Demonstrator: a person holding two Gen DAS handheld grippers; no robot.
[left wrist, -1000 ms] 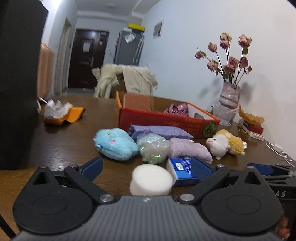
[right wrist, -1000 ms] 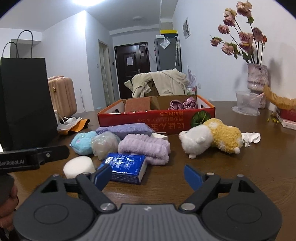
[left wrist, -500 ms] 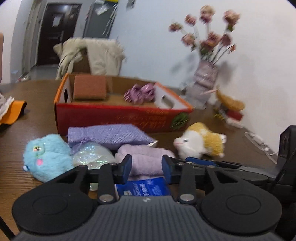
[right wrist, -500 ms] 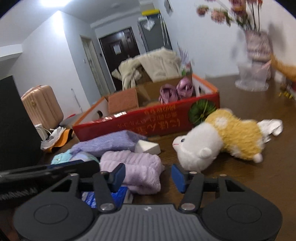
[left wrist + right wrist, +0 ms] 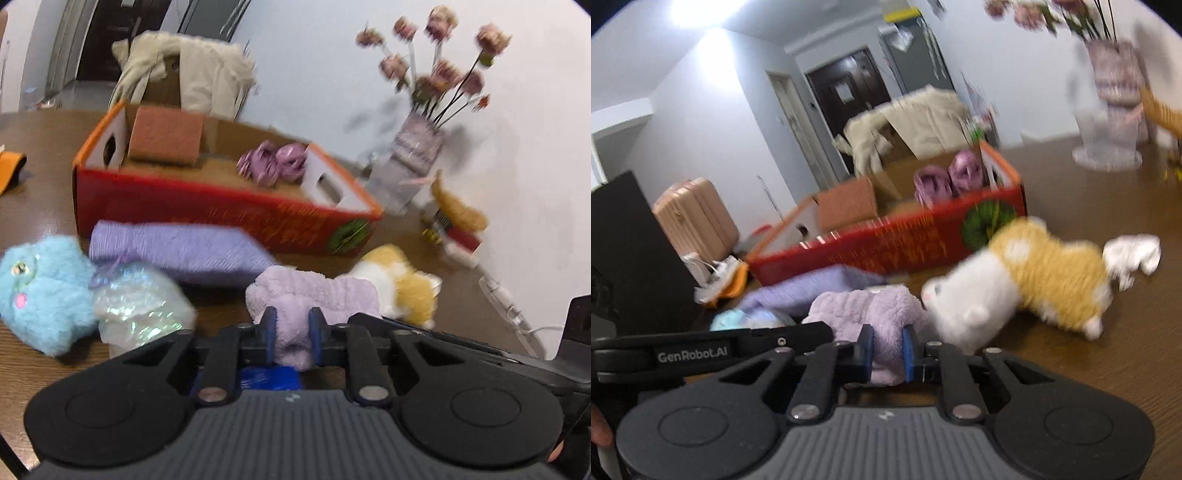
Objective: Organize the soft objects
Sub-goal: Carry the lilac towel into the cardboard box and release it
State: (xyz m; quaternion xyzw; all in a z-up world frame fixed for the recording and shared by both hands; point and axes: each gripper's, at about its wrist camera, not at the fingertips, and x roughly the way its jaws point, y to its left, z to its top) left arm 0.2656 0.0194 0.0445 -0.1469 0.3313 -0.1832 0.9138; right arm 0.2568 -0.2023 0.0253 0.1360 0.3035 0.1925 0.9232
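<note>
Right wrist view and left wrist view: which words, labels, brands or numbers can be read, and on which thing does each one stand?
"GenRobot.AI": on the black body of the left gripper, seen in the right wrist view.
Gold characters on the red box: too blurred to read.
Print on the blue packet under the lavender fluffy cloth: mostly hidden, unreadable.
Papers on the grey cabinet: too small to read.

Lilac towel (image 5: 314,288): fluffy terry cloth, matt. Blue plush toy (image 5: 44,291): long, soft pile. Iridescent pouch (image 5: 140,306): crinkled, glossy film. Purple cloth (image 5: 177,247): ribbed weave. Red box (image 5: 229,218): printed cardboard, raw brown inside. Table (image 5: 1108,369): dark wood grain, satin sheen.
</note>
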